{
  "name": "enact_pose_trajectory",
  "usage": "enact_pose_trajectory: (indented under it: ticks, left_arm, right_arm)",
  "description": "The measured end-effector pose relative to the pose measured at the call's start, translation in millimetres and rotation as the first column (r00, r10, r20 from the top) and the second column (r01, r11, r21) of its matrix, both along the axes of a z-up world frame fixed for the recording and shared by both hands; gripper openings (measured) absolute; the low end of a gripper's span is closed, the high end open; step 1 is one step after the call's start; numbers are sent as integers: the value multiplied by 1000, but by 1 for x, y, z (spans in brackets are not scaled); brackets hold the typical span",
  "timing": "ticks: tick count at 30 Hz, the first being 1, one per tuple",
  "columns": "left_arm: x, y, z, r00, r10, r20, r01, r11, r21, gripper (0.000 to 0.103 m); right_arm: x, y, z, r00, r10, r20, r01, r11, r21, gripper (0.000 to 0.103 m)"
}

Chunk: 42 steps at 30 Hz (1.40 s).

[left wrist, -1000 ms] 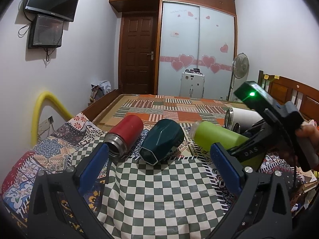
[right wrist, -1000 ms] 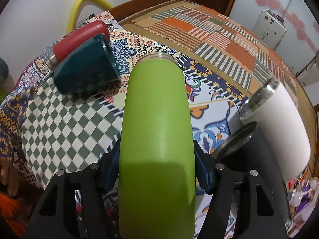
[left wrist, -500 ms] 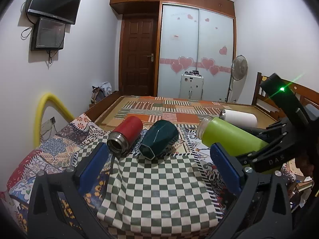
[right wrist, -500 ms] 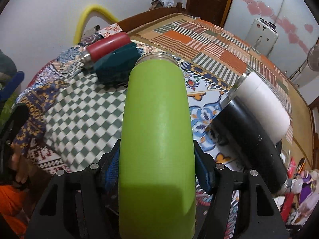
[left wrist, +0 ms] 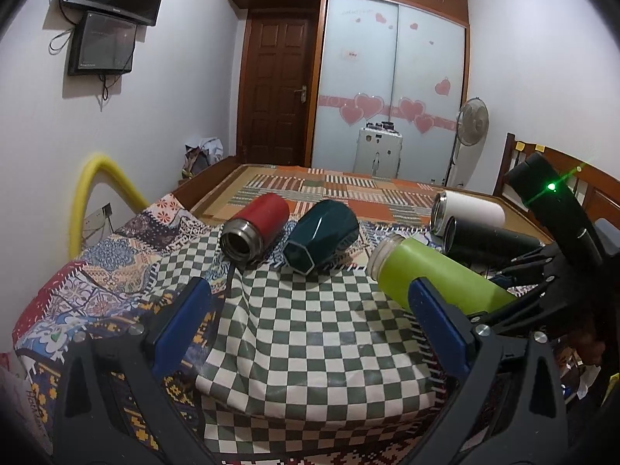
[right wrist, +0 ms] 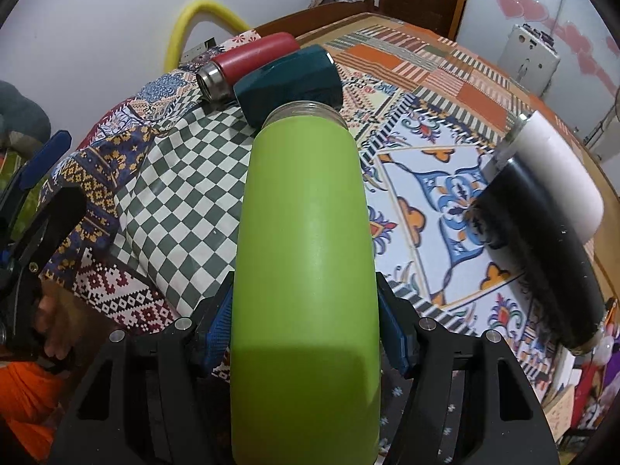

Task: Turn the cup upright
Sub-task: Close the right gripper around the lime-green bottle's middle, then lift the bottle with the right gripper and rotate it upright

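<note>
Since a second ago, when the green cup [right wrist: 306, 255] lay low among the others, the right gripper [right wrist: 306, 333] has carried it up and clear of the bed [left wrist: 348, 190]; its blue pads [right wrist: 217, 329] are pressed against the cup's two sides near the base end. From the left wrist view the cup hangs above the checkered cloth [left wrist: 310, 333], toward the bed's near right part, tilted with its open glass-rimmed mouth a little higher than horizontal and aimed toward the bed's left side. It touches nothing but the pads, as far as I can tell.

That matters: the lift is done and the turn has barely begun. I judge the cup is still nearer lying than standing, so most of the rotation is left, followed by setting the base down on the cloth.

Meanwhile the left gripper [left wrist: 310, 317] hangs over the near edge of the bed with its jaws spread wide, holding nothing.

Lying untouched on their sides are the red cup [left wrist: 255, 228] and the dark teal cup [left wrist: 321, 228], close together at the far side of the cloth, and the white cup [left wrist: 469, 213] with the black cup [left wrist: 488, 244] toward the right edge.

One risk I see: the bed is soft and the cloth rumpled, so a tall cup set upright may topple.
</note>
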State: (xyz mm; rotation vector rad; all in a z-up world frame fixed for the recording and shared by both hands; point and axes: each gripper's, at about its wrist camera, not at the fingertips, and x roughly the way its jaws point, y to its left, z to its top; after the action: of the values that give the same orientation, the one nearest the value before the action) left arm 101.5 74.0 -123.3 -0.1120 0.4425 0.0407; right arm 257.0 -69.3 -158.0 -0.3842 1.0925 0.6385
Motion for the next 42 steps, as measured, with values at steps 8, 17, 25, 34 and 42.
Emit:
enact_pose_trajectory:
  ticks: [8,17,25,34,42]
  left_arm:
    - [8,1,-10,999,-12,-34,13,1000,8,103]
    - [14,-4,-8,998,-20,-52,21,1000,22,103]
    - [24,-24,7,993,-47,-107,50,998,28,103]
    - [61,-67,26,956,-176,-234,183,983,7,103]
    - [122,-95,-2,836,-227,-499,201,974,-106,103]
  right_arm:
    - [7,16,-13,1000,22,-20,-23,998,-51,62]
    - [8,16,-11,998,37,-51,-41,996,-75,62]
    - [-9,-14,30,997,20,73,-24,998,60,62]
    - [-51,-84,79,908,-156,388,83,977,198,77]
    - [-63,-130,77,837,-291,463,154,938,312,77]
